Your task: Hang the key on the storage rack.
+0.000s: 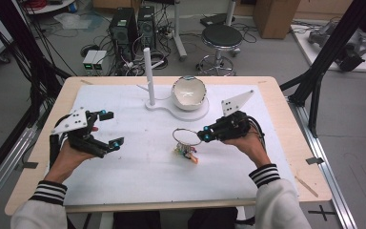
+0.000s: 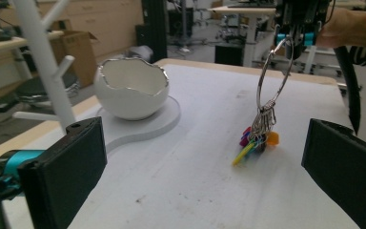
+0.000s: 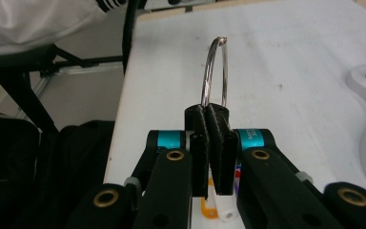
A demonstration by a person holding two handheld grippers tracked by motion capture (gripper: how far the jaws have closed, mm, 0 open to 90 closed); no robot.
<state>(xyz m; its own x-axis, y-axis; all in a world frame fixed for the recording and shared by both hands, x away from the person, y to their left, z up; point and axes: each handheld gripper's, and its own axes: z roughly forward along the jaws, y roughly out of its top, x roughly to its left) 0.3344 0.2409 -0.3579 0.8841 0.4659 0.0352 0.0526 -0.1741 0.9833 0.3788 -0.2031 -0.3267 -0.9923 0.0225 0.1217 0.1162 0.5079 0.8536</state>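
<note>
A large metal key ring (image 1: 187,137) with a bunch of small coloured tags (image 1: 187,152) stands upright over the middle of the white mat. My right gripper (image 1: 203,136) is shut on the ring's top edge; in the right gripper view the ring (image 3: 214,71) rises from between the closed pads of this gripper (image 3: 213,124). In the left gripper view the ring (image 2: 274,76) hangs from it, and the tags (image 2: 258,138) reach down to the mat or just above it. My left gripper (image 1: 110,129) hovers at the left, open wide with nothing between its pads (image 2: 66,171).
A white egg-shaped bowl (image 1: 189,91) sits on a flat white stand base (image 1: 171,110) at the back of the mat, beside a white peg post (image 1: 148,76). The mat (image 1: 138,167) covers a wooden table (image 1: 286,143). A stool and computers stand on the floor beyond.
</note>
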